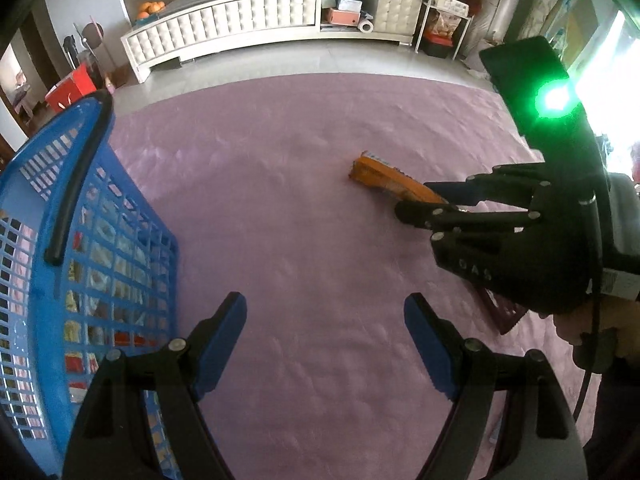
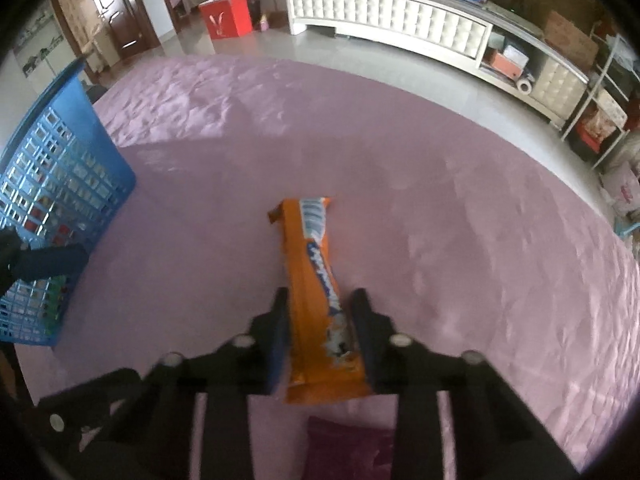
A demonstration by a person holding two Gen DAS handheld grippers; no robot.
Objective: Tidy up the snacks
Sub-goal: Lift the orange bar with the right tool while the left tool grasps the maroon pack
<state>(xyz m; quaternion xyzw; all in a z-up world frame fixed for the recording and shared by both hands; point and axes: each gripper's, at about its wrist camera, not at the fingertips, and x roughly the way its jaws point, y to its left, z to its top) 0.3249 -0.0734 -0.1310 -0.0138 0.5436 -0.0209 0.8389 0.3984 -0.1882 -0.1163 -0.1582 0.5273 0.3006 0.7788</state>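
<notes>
A long orange snack packet (image 2: pixel 314 280) lies on the pink cloth, pointing away from me. My right gripper (image 2: pixel 320 308) is shut on the orange snack packet, with one blue pad against each long side near its near end. In the left wrist view the packet (image 1: pixel 384 178) shows at centre right with my right gripper (image 1: pixel 436 200) on its end. My left gripper (image 1: pixel 325 316) is open and empty above the cloth, beside a blue slotted basket (image 1: pixel 100 216) that holds several snack packs. The basket also shows at the left of the right wrist view (image 2: pixel 60 168).
A pink cloth (image 1: pixel 288 184) covers the work surface. A dark red cushion (image 2: pixel 348 448) lies under my right gripper. Beyond the cloth are a grey floor, a long white cabinet (image 1: pixel 260 20), a red box (image 2: pixel 226 14) and a metal shelf rack (image 1: pixel 444 8).
</notes>
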